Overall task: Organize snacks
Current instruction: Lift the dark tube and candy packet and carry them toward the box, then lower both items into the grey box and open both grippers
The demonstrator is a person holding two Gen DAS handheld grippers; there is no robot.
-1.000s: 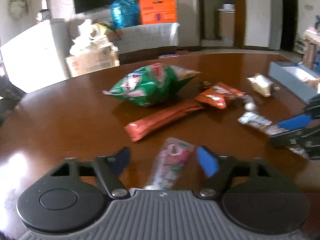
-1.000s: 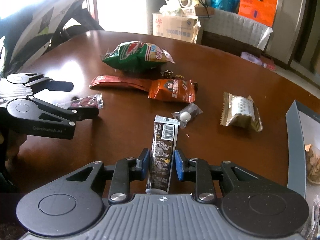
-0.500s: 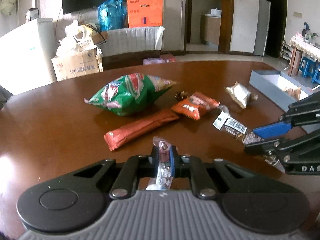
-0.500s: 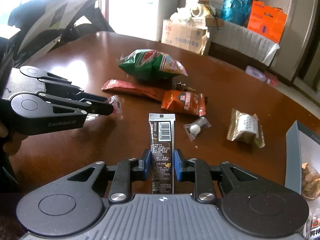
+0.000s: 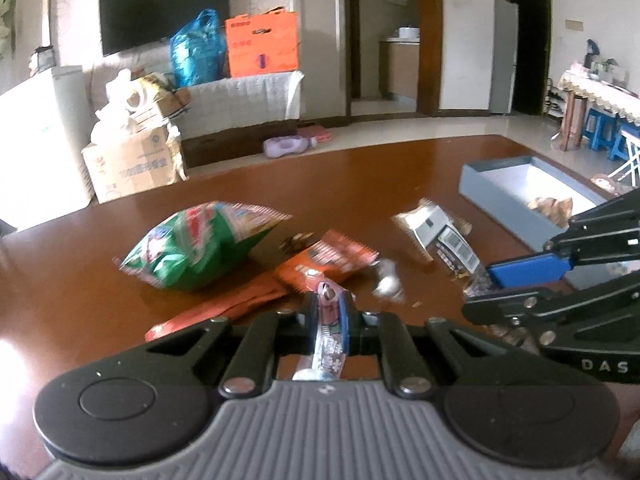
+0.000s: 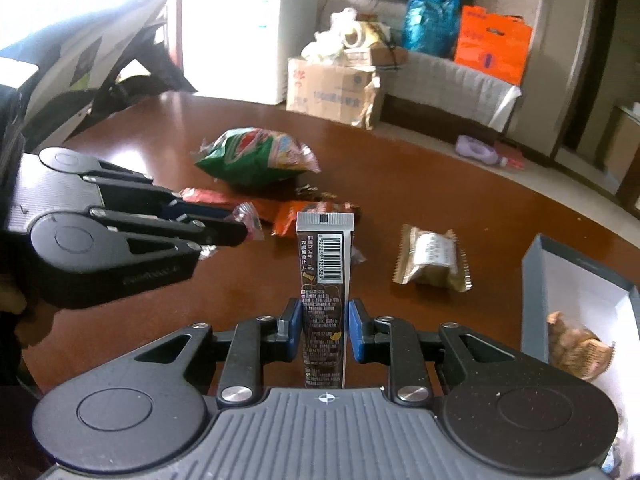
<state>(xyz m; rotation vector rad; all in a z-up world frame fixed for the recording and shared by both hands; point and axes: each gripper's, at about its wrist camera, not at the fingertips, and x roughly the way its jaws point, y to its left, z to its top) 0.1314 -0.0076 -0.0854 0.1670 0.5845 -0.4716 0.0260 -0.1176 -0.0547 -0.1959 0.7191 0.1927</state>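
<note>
— What stands behind the brown table [image 5: 100, 240]?
— A dark television [image 5: 164, 10] on a pale wall, a cloth-covered bench [image 5: 248, 94] bearing an orange bag [image 5: 262, 42] and a blue one [image 5: 198, 54].
— And left?
— A cardboard box [image 5: 132, 160], a white cabinet [image 6: 240, 40], bright window light.

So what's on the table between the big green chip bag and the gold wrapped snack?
In the right wrist view, an orange snack packet lies between the green chip bag and the gold wrapped snack.

A brown table [image 6: 460, 208] bore a green bag [image 6: 256, 156] far, a gold packet [image 6: 432, 258] and grey box [image 6: 534, 300] right.
</note>
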